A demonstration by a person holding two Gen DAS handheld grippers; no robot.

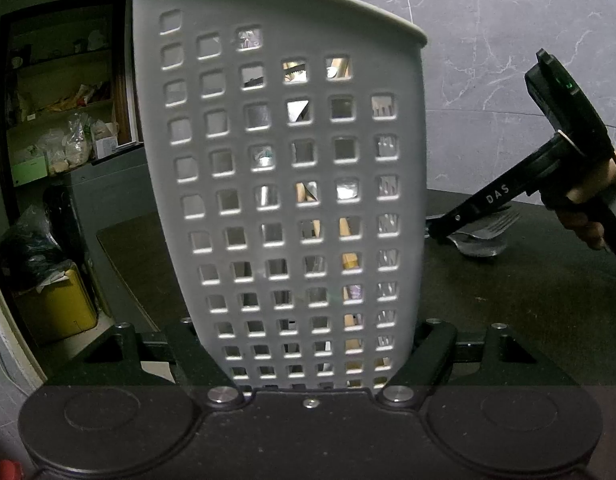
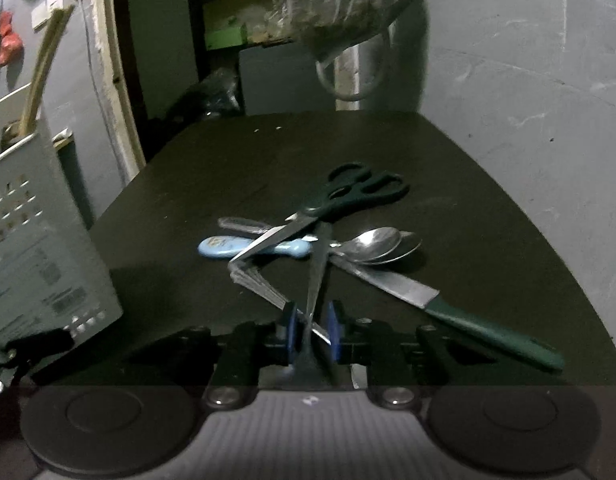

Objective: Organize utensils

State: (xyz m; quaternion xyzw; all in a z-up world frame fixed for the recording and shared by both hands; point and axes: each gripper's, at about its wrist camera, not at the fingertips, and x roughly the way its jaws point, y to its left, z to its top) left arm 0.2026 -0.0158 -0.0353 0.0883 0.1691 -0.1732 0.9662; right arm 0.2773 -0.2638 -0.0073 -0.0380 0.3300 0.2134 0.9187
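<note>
Right gripper [image 2: 311,330] low over utensil pile on dark table [image 2: 488,208], blue pads [image 2: 332,330] narrowed around metal utensil handle [image 2: 318,276]; whether pads press it, cannot tell. Just beyond: black-handled scissors [image 2: 348,196], spoons [image 2: 374,244], green-handled knife [image 2: 448,312], light blue handle [image 2: 231,246], all overlapping. Left gripper [image 1: 308,360] clamped on grey perforated utensil holder [image 1: 291,200], held upright, utensils visible inside through holes.

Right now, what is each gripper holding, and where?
Left fingers clamp the gray holder near its base. Right fingers flank a metal utensil's handle, not gripping.
</note>
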